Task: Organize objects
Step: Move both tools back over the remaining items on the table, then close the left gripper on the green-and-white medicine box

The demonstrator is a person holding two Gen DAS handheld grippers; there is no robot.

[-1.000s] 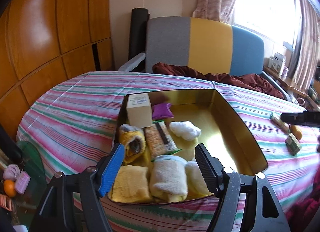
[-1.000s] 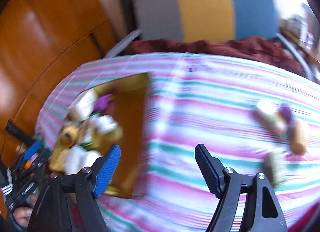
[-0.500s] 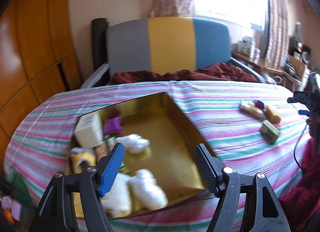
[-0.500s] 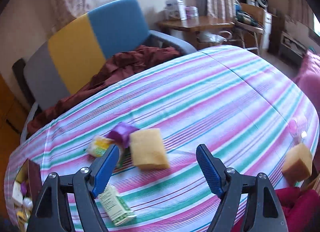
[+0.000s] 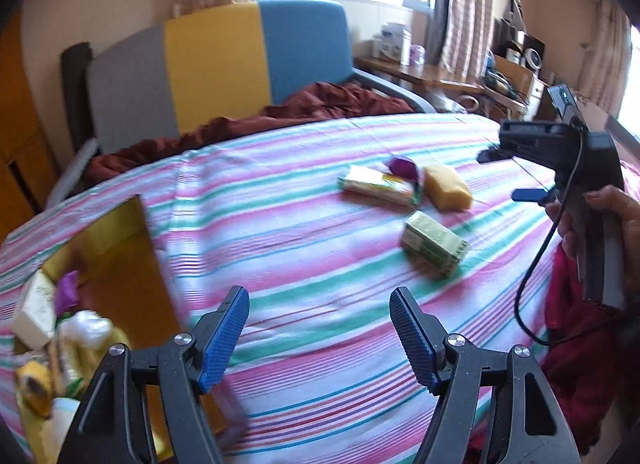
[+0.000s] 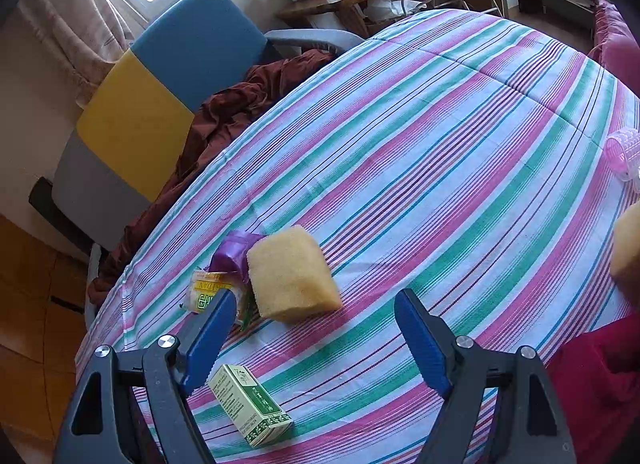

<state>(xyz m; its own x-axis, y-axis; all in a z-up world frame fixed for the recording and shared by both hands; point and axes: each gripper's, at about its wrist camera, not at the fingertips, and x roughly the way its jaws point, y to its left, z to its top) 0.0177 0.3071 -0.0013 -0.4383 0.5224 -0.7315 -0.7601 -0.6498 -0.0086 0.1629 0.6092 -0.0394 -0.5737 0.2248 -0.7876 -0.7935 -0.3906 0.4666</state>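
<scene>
- Right gripper (image 6: 312,334): blue-padded fingers (image 6: 208,334) spread and still widening, nothing between them; tilted down over the striped bedspread (image 6: 440,151).
- Yellow sponge (image 6: 292,274): lies on the bedspread just ahead of the right fingers, touching a purple wrapper (image 6: 234,250) and a yellow snack packet (image 6: 206,292).
- Green-and-white carton (image 6: 250,404): lies flat beside the right gripper's left finger, apart from the sponge.
- Left gripper (image 5: 318,334): fingers (image 5: 224,338) spread, empty, angled down over bare bedspread.
- Gold box (image 5: 132,260): at the left gripper's left, holding rolled cloths and packets, blurred.
- Person's hand (image 5: 600,223): at the right edge of the left wrist view, wrapped around the right gripper's handle, with a cable hanging below.
- Second sponge (image 6: 628,244): at the bedspread's right edge.
</scene>
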